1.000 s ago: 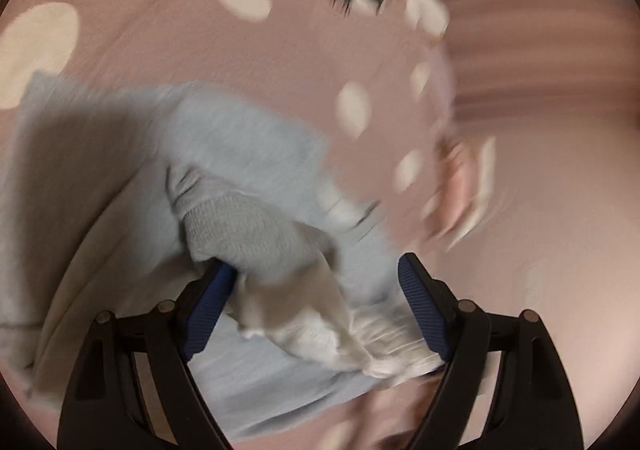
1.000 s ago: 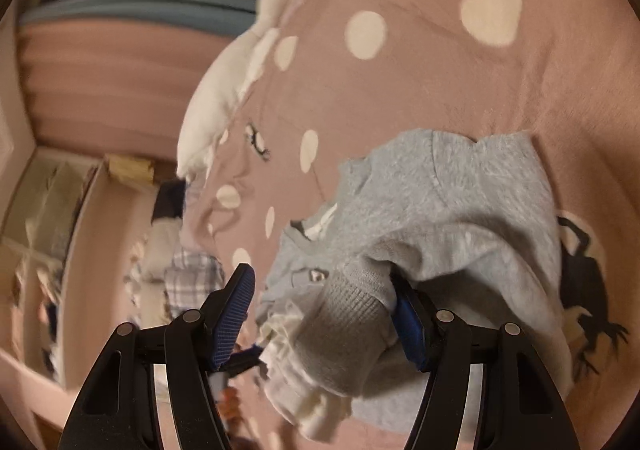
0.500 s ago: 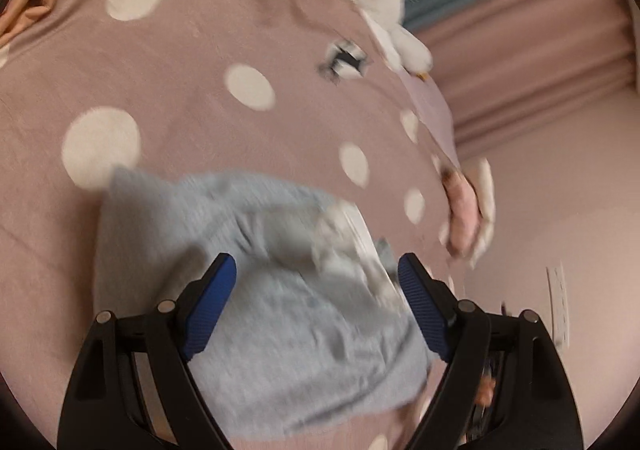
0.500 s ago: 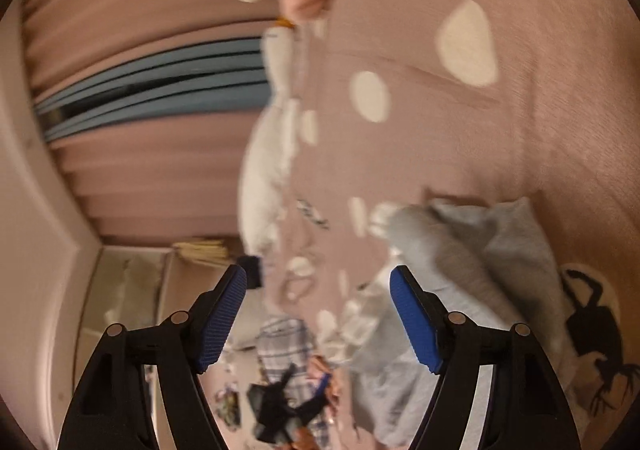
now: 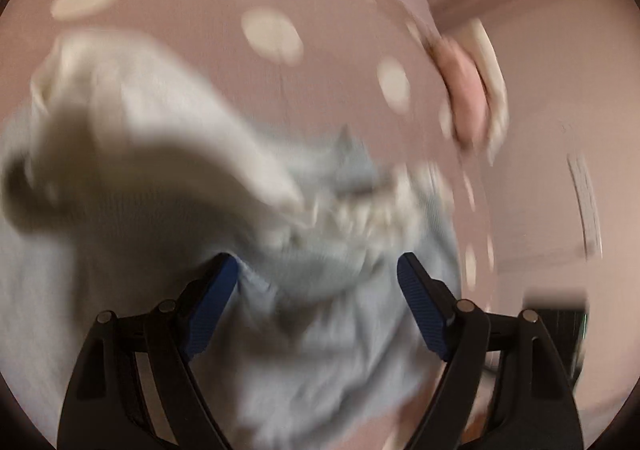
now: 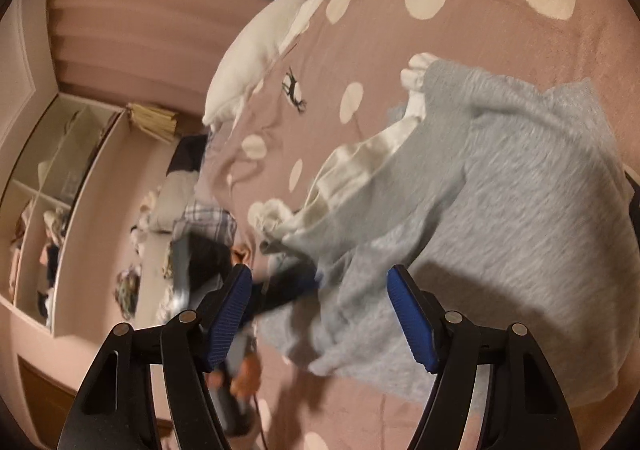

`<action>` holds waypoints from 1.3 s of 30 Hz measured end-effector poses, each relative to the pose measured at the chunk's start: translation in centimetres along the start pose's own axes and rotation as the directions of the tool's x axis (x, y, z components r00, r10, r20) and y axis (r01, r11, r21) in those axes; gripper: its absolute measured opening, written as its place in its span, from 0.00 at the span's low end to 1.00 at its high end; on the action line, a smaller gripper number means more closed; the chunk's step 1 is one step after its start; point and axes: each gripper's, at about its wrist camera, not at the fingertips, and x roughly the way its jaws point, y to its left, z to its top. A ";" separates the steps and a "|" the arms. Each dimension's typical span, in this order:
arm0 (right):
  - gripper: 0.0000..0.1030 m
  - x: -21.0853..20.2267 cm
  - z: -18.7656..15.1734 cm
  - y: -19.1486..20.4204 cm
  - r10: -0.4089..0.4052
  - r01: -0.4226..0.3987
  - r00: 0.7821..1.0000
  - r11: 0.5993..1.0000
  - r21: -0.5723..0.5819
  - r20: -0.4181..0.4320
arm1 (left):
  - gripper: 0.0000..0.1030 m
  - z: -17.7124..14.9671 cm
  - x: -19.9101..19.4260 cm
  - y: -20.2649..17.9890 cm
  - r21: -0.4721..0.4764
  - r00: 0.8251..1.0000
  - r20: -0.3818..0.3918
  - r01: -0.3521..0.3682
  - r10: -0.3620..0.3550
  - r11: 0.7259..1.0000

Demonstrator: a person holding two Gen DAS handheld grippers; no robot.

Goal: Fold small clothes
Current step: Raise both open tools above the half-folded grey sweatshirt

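Observation:
A small light-blue-grey sweater (image 6: 500, 186) with a white lining and white frilled trim (image 6: 276, 218) lies rumpled on a pink bedspread with cream dots (image 6: 480, 22). In the left wrist view the sweater (image 5: 320, 314) is blurred, with a fold of it raised at the left. My left gripper (image 5: 318, 282) is open just above the sweater, holding nothing. My right gripper (image 6: 320, 298) is open over the sweater's near edge, empty. The left gripper (image 6: 296, 286) shows blurred beyond the right fingers.
A long white goose plush (image 6: 272, 34) lies along the bed's far side. A pink and white soft item (image 5: 472, 90) sits at the bed's edge. Shelves (image 6: 44, 186) and a heap of clothes (image 6: 200, 218) stand beside the bed. Pink curtains (image 6: 132, 22) hang behind.
Both grippers have come back down over the sweater from a raised position. A part of the sweater now stands folded up at the left of the left wrist view.

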 end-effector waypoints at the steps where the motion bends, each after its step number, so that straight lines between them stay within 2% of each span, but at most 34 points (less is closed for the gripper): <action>1: 0.71 -0.2 -0.1 0.2 -0.005 0.005 1.000 1.000 -0.014 -0.005 | 0.79 1.0 0.0 0.3 -0.022 1.000 0.027 -0.007 0.007 1.000; 5: 0.71 -1.0 -0.8 0.4 -0.074 0.074 0.997 0.995 -0.073 -0.008 | 0.77 3.7 -1.5 1.9 -0.087 0.982 0.127 -0.130 0.140 0.988; 9: 0.71 -1.9 -0.7 0.0 -0.124 0.125 0.992 0.987 -0.100 0.023 | 0.77 3.2 -4.2 3.2 -0.110 0.981 0.151 -0.110 0.126 0.988; 12: 0.71 -1.8 -0.4 -0.3 -0.133 0.137 0.990 0.985 -0.108 0.046 | 0.77 1.3 -6.0 2.1 -0.013 0.982 0.142 -0.123 0.124 0.992; 16: 0.71 -1.0 -0.4 0.6 -0.136 0.143 0.989 0.978 -0.155 0.053 | 0.78 -1.8 -7.3 1.9 0.074 0.991 0.114 -0.073 0.064 0.995; 18: 0.66 -0.4 -0.3 0.7 -0.145 0.152 0.988 0.975 -0.162 0.056 | 0.78 -3.3 -7.5 2.7 0.081 0.992 0.099 -0.086 0.078 0.993; 20: 0.64 -0.2 -0.3 0.1 -0.167 0.172 0.985 0.974 -0.149 0.048 | 0.78 -4.8 -7.9 4.1 0.074 0.987 0.103 -0.133 0.125 0.988; 24: 0.64 -0.3 -0.9 -0.8 -0.251 0.255 0.967 0.957 -0.141 0.041 | 0.78 -7.3 -8.7 7.5 0.020 0.980 0.093 -0.179 0.177 0.984; 25: 0.64 -0.4 -1.1 -1.2 -0.290 0.293 0.956 0.946 -0.135 0.040 | 0.78 -7.6 -8.9 7.7 0.020 0.979 0.094 -0.183 0.181 0.983; 27: 0.63 -0.7 -1.6 -2.2 -0.399 0.400 0.916 0.907 -0.130 0.034 | 0.77 -8.9 -9.5 8.0 0.035 0.976 0.105 -0.194 0.190 0.980; 28: 0.60 -0.8 -1.9 -2.8 -0.432 0.431 0.902 0.894 -0.123 0.024 | 0.77 -9.4 -9.7 7.9 0.036 0.975 0.104 -0.202 0.197 0.979; 29: 0.55 -1.1 -2.3 -3.5 -0.438 0.437 0.899 0.893 -0.106 0.013 | 0.77 -9.8 -9.9 7.9 0.038 0.974 0.101 -0.207 0.203 0.978; 30: 0.45 -1.6 -2.6 -3.8 -0.437 0.437 0.899 0.895 -0.095 0.016 | 0.78 -10.0 -10.0 7.9 0.038 0.973 0.101 -0.214 0.209 0.976; 31: 0.40 -2.1 -2.8 -4.2 -0.430 0.430 0.902 0.899 -0.082 0.022 | 0.78 -10.4 -10.1 7.8 0.036 0.968 0.102 -0.235 0.230 0.971; 33: 0.40 -3.2 -3.3 -4.6 -0.409 0.410 0.912 0.911 -0.046 0.033 | 0.78 -10.9 -10.4 7.7 0.035 0.960 0.101 -0.264 0.260 0.964; 39: 0.42 -4.5 -5.0 -3.5 -0.450 0.451 0.892 0.889 -0.073 0.033 | 0.78 -12.9 -11.9 7.2 0.016 0.932 0.106 -0.349 0.345 0.937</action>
